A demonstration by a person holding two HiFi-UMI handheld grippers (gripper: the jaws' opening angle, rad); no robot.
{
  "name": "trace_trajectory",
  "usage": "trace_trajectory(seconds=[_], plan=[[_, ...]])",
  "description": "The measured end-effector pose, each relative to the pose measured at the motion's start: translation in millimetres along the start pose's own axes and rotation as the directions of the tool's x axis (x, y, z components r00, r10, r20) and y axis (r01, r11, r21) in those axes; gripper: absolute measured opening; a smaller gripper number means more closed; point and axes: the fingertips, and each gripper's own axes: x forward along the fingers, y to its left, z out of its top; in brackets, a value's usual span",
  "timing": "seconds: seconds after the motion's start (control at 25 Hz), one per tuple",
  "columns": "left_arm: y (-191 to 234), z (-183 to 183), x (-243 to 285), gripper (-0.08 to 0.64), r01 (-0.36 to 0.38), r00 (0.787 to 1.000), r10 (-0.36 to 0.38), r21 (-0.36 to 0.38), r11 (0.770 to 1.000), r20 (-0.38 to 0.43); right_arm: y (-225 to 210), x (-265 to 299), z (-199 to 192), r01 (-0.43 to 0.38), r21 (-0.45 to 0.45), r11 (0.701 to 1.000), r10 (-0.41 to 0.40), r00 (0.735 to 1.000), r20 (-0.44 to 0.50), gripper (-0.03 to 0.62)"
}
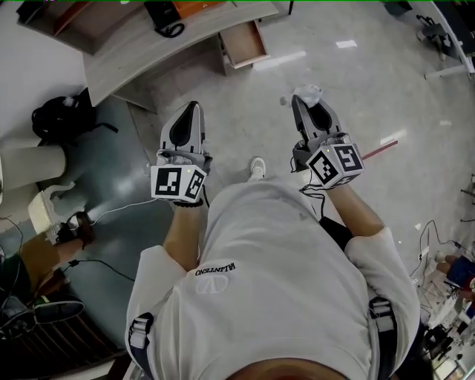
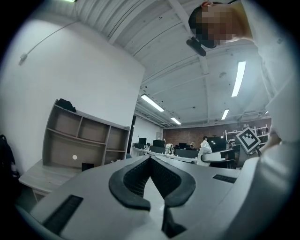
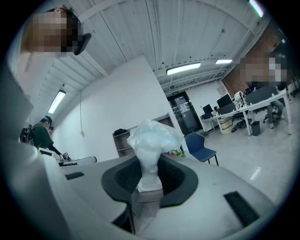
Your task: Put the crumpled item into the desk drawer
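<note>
The crumpled item (image 1: 309, 93) is a white wad of paper or thin plastic. My right gripper (image 1: 302, 102) is shut on it, and it bulges out past the fingertips. In the right gripper view the crumpled item (image 3: 152, 140) stands pinched between the black pads of the right gripper (image 3: 149, 169). My left gripper (image 1: 194, 110) is held level beside the right one, shut with nothing in it. The left gripper view shows the left gripper (image 2: 150, 160) with its pads meeting at the tips. The pale wooden desk (image 1: 141, 56) lies ahead, its drawer (image 1: 245, 44) pulled out and well beyond both grippers.
A black backpack (image 1: 56, 119) leans by the desk's left end. Black cabled gear (image 1: 165, 18) lies on the desk top. A red stick (image 1: 380, 151) lies on the floor to the right. An open shelf unit (image 2: 79, 140) stands by the wall. A blue chair (image 3: 200, 143) stands farther off.
</note>
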Motion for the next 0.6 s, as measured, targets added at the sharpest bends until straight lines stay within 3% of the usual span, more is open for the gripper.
trace_trajectory(seconds=[0.6], plan=[[21, -15, 70, -0.002, -0.022, 0.999, 0.022, -0.014, 1.000, -0.035, -46, 60, 1, -0.016, 0.009, 1.000, 0.016, 0.998, -0.054, 0.083]])
